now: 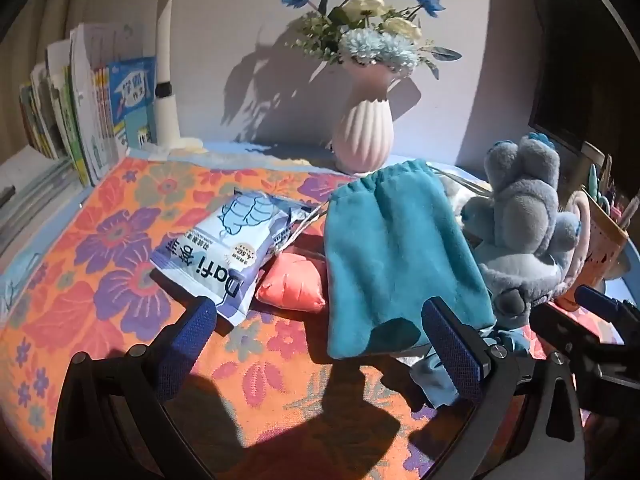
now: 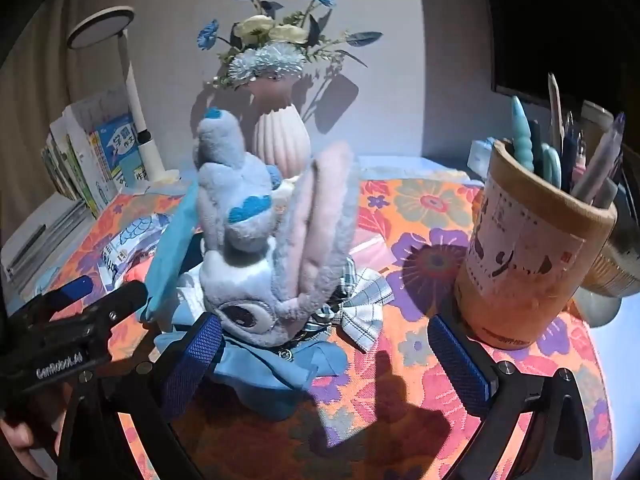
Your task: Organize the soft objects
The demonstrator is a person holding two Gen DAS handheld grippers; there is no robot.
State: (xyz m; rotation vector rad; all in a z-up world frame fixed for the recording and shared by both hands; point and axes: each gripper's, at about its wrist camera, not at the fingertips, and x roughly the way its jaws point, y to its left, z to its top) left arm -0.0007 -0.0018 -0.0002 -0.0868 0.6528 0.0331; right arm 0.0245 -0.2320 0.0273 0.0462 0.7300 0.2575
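Note:
A teal velvet drawstring pouch (image 1: 396, 256) leans up against a grey-blue plush rabbit (image 1: 524, 232), which lies upside down on the floral cloth with its pink-lined ears up (image 2: 320, 232). A small coral cushion (image 1: 292, 282) lies left of the pouch, partly under a pale blue packet (image 1: 228, 256). My left gripper (image 1: 320, 344) is open, its right finger by the pouch's lower right corner. My right gripper (image 2: 336, 356) is open and low in front of the rabbit's head; its left finger touches the rabbit's blue dress (image 2: 280, 372).
A pink ribbed vase (image 1: 364, 136) with blue and white flowers stands at the back. Books (image 1: 92, 108) and a white lamp stem (image 1: 166, 80) are at the back left. A pen holder (image 2: 532, 256) full of pens stands at the right.

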